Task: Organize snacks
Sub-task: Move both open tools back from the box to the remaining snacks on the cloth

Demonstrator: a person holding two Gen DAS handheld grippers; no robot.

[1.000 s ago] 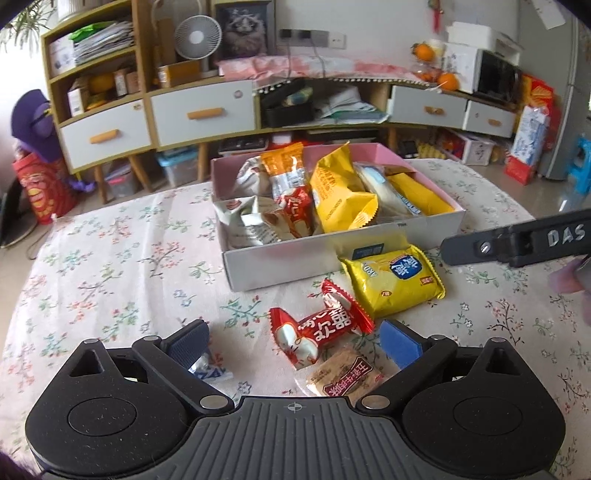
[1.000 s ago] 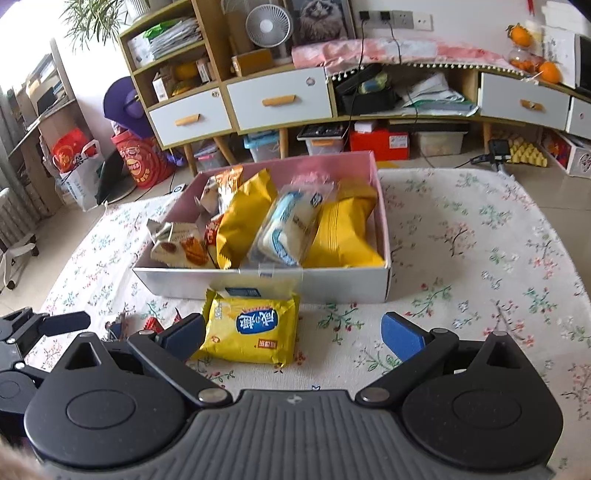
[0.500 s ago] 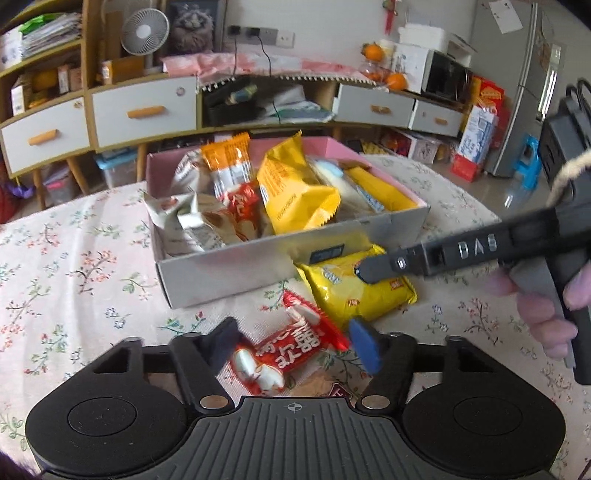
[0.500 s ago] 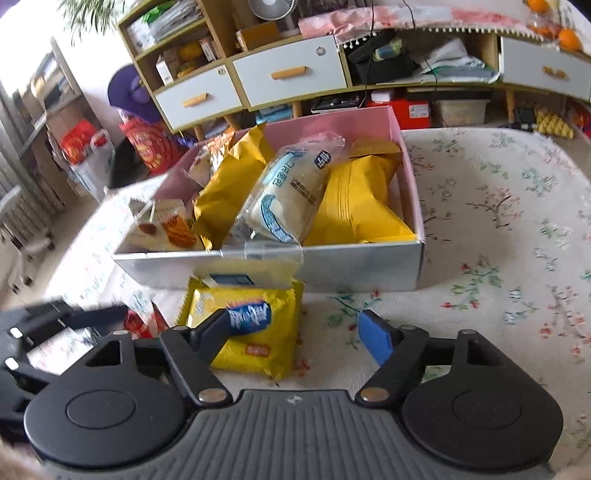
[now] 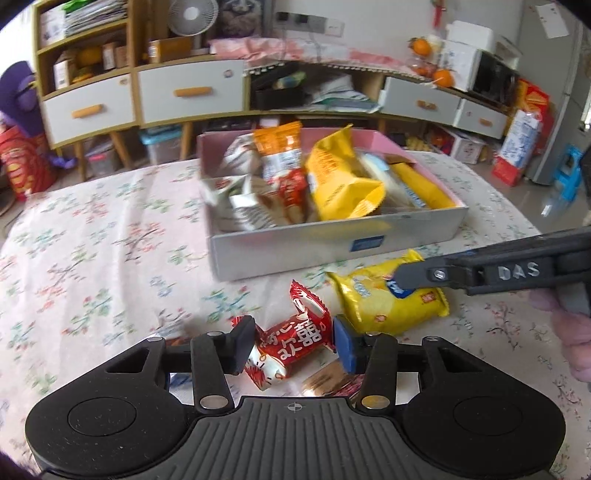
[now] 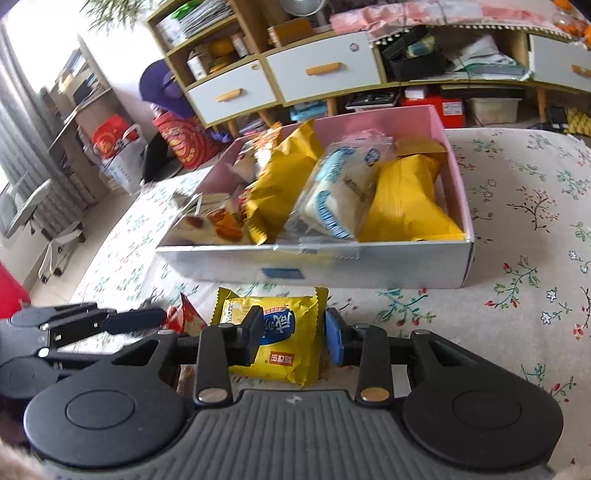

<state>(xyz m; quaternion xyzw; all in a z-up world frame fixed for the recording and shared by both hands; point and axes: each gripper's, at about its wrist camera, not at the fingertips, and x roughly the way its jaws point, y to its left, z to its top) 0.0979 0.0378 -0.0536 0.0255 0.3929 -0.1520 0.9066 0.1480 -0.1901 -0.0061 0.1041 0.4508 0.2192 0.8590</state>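
We are looking past a floral tablecloth (image 5: 92, 236) at a wooden cabinet with white drawers (image 5: 188, 92), a small fan (image 5: 190, 16) standing on top. What are probably oranges (image 5: 441, 75) are sitting blurred beside a microwave (image 5: 495, 79).

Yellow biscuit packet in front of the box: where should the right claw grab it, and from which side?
Grip the yellow biscuit packet across its short width at mid-body, coming down from above on the near side. It lies flat on the tablecloth, and the crimped ends are floppy. The right claw, which has just been closing, already straddles it there.
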